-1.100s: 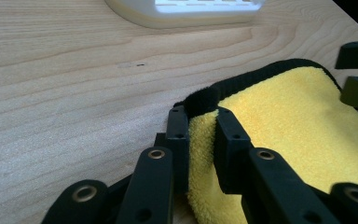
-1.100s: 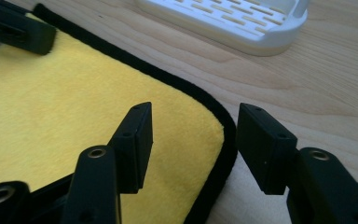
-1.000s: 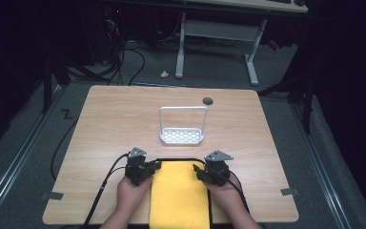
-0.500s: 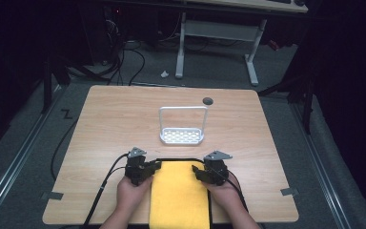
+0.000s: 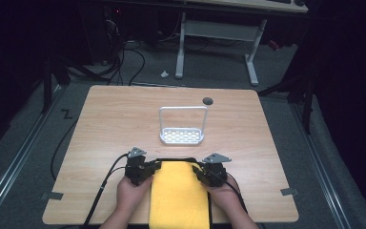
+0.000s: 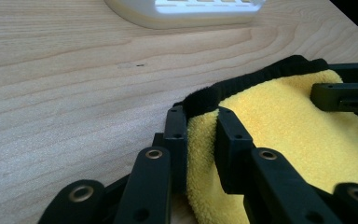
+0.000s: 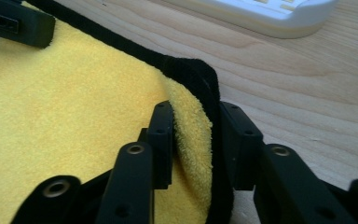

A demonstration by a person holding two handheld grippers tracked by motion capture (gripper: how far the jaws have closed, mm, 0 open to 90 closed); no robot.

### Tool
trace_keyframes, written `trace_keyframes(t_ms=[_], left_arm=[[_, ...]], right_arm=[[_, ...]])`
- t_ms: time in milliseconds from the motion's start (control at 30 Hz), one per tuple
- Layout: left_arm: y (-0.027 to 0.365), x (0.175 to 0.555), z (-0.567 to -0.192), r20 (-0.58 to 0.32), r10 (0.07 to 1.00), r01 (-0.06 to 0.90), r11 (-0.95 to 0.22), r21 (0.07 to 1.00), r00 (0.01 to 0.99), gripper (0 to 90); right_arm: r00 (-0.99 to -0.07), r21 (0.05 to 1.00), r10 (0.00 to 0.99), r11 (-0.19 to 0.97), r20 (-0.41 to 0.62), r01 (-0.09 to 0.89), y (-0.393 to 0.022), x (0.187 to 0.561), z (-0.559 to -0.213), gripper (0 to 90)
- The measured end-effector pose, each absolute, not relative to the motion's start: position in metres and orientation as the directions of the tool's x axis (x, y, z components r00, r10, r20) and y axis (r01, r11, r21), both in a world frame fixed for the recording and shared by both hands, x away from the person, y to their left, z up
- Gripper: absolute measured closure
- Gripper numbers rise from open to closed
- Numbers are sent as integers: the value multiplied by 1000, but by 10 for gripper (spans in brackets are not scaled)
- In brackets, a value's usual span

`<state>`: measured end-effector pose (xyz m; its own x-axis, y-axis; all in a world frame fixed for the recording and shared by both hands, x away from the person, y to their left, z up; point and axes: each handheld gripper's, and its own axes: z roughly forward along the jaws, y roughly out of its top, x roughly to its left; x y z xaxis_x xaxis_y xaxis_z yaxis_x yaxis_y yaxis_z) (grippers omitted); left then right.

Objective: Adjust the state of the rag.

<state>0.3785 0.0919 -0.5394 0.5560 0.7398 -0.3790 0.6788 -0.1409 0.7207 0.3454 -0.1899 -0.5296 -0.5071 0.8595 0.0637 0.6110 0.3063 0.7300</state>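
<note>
Both my grippers pinch the yellow cloth (image 5: 178,198) at its far corners, cloth lying flat at the table's (image 5: 124,114) near edge. Left gripper (image 6: 200,135) is clamped on folded edge; right gripper (image 7: 193,140) jaws have just been closing, cloth bunched between them. Risk: right grip is shallow, so its corner may slip when lifted.

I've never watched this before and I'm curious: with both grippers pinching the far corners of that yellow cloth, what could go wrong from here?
1. The right gripper has just been closing and holds only a thin fold of the cloth at its corner; it might slip out when lifted.
2. The left gripper also pinches just the edge, so one corner could drop.
3. The white rack stands close ahead; a forward swing could knock it.
</note>
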Motion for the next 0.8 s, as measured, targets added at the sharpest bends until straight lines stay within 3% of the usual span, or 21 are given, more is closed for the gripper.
trace_keyframes(t_ms=[200, 667, 800], left_arm=[[92, 379, -539, -380, 739, 679, -141, 720, 556, 761], [92, 378, -539, -372, 741, 676, -147, 722, 559, 762], [92, 376, -537, -369, 729, 661, -151, 735, 577, 801]], right_arm=[[-516, 733, 854, 312, 63, 605, -188, 344, -530, 768], [-522, 745, 852, 326, 34, 581, -186, 341, -530, 786], [-522, 757, 853, 331, 16, 563, -186, 339, -528, 790]])
